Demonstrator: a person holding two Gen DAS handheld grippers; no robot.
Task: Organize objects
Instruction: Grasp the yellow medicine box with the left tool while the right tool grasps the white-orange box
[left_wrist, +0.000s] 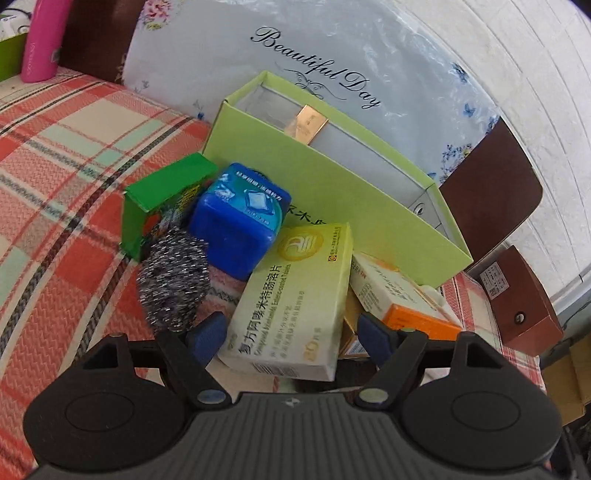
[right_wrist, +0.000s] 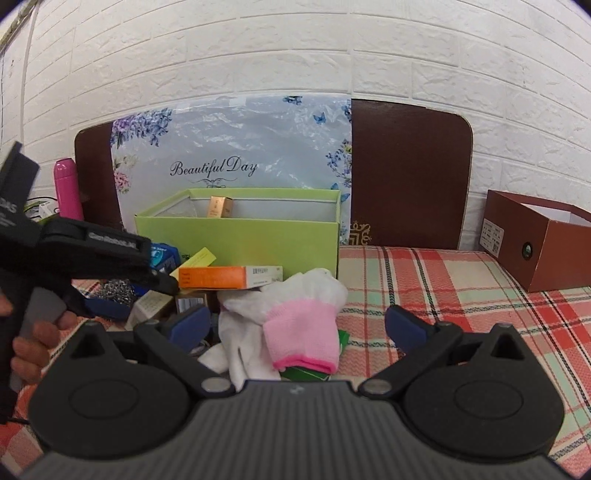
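Observation:
My left gripper (left_wrist: 291, 338) is open, low over a pile of things on the plaid cloth. A pale yellow medicine box (left_wrist: 295, 291) lies between its blue pads, which stand just clear of its sides. Beside it are a steel scourer (left_wrist: 173, 284), a blue tub (left_wrist: 240, 218), a green carton (left_wrist: 162, 199) and an orange-and-white box (left_wrist: 402, 295). Behind them stands an open lime-green box (left_wrist: 332, 192) with a small gold box (left_wrist: 306, 122) inside. My right gripper (right_wrist: 295, 326) is open wide around a white-and-pink glove (right_wrist: 295, 317), touching nothing.
A brown shoebox (right_wrist: 535, 251) stands open at the right on the plaid cloth (right_wrist: 443, 288). A floral plastic bag (right_wrist: 229, 147) leans on a brown headboard (right_wrist: 406, 173) by the brick wall. A pink bottle (right_wrist: 68, 188) stands far left. A person's hand (right_wrist: 33, 343) holds the left gripper.

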